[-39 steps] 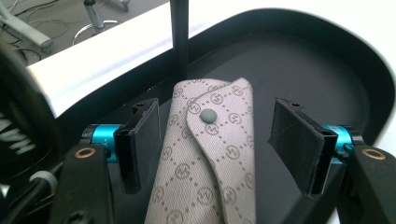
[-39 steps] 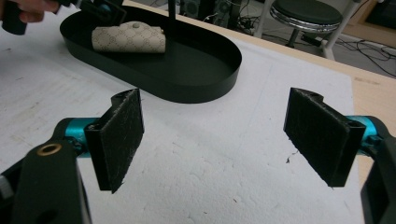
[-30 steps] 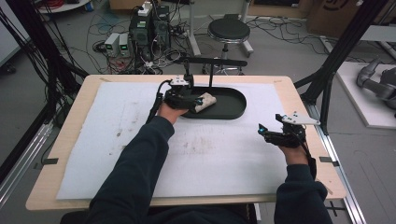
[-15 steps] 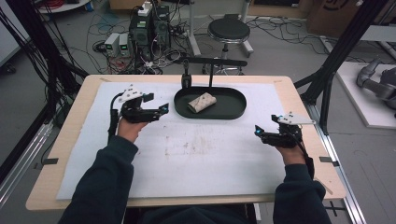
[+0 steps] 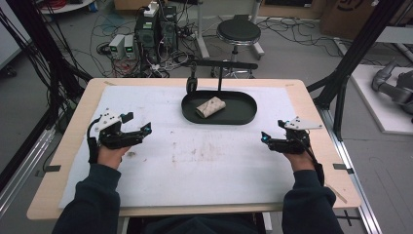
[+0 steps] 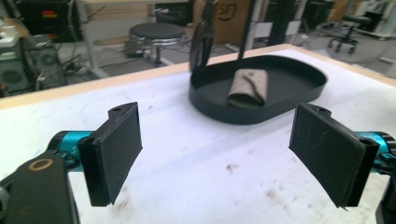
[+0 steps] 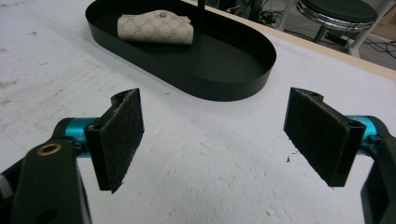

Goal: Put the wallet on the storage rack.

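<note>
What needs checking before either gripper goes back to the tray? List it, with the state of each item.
1. Left gripper open and holding nothing: ok, its pads stand wide apart in the left gripper view.
2. Right gripper open and holding nothing: ok, same in the right gripper view.
3. Rolled pouch inside the black tray: ok, it lies on the tray floor, left of centre.
4. Path from each gripper to the tray free: ok, only the stained white mat lies between.
5. Black stand above the tray's far edge: not ok for a reach from above; come in low.
6. Pouch clasp shut: cannot tell.
</note>
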{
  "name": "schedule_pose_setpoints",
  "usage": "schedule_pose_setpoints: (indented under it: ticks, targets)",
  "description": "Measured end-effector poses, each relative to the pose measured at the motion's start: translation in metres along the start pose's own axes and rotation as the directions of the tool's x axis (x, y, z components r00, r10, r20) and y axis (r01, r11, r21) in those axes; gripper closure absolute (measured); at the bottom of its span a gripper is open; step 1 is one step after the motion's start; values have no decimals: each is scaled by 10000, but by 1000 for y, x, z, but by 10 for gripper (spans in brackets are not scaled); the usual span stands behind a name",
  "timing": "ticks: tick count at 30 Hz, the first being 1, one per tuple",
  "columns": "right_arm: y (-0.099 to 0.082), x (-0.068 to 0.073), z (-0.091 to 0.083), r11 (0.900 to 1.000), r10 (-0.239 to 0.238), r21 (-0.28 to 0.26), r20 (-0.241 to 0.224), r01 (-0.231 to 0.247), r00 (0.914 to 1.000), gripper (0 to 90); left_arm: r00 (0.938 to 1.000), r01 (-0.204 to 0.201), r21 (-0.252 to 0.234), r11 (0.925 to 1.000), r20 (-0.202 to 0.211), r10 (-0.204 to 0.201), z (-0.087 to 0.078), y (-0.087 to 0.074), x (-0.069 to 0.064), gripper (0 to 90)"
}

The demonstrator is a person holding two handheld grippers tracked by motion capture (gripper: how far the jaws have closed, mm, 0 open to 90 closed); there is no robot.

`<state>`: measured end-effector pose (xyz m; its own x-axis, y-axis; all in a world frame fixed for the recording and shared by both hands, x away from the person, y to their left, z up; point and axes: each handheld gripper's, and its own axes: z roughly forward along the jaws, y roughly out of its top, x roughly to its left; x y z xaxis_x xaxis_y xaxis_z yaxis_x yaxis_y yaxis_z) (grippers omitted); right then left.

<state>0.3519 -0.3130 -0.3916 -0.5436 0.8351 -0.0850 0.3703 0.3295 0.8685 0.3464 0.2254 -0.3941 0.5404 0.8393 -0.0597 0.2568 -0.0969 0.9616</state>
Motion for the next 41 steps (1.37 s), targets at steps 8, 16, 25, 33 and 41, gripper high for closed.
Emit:
schedule_pose_setpoints:
  ticks: [8,16,25,33,41]
  targets:
    - [1,3,-3,10000,-70,-25,77,70,9999,204,10000,-1,13,10000,-15,1,-4,-5,0,167]
    - [1,5,-2,9999,-115,17,102,115,9999,204,9999,-9,-122,9999,154,11,-6,-7,-1,167]
    - [1,5,-1,9999,-154,73,144,153,9998,205,10000,-8,-89,10000,20,8,-8,-10,2,168]
    - [1,5,-1,9998,-174,75,160,172,9997,204,10000,-41,-133,9999,8,41,-8,-10,2,168]
    - [1,4,0,9999,-154,50,139,153,9998,205,10000,-40,-134,9999,-60,40,-7,-10,3,168]
